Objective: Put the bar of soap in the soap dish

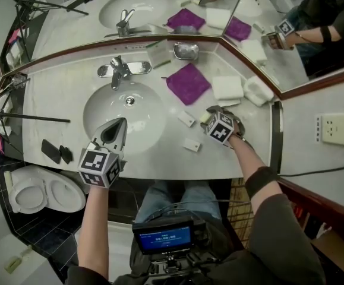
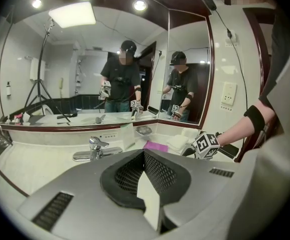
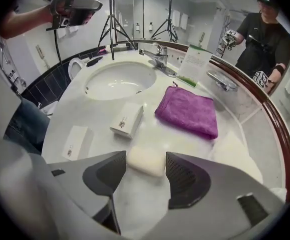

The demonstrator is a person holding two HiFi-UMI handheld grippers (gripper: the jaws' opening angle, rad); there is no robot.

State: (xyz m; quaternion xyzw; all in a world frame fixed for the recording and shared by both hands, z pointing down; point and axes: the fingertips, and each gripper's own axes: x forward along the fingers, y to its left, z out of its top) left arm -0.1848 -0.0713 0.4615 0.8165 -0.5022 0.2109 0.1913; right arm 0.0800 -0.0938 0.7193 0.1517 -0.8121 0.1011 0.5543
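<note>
The cream bar of soap (image 3: 146,161) lies on the marble counter, just right of the sink. My right gripper (image 3: 146,159) points steeply down over it, open, with a jaw on either side of the bar. In the head view this gripper (image 1: 211,115) is at the counter's right, and the soap (image 1: 205,117) peeks out at its tips. The metal soap dish (image 1: 185,51) stands at the back against the mirror, also seen in the right gripper view (image 3: 222,81). My left gripper (image 1: 116,129) hovers over the sink's near rim, shut on a thin pale paper piece (image 2: 150,200).
A purple cloth (image 1: 188,82) lies between the soap and the dish. Two small white boxes (image 1: 186,119) (image 1: 191,145) lie near the right gripper. Folded white towels (image 1: 227,88) sit at the right. Faucet (image 1: 119,70) and sink basin (image 1: 100,108) are at centre left; an upright card (image 1: 158,53) stands beside the dish.
</note>
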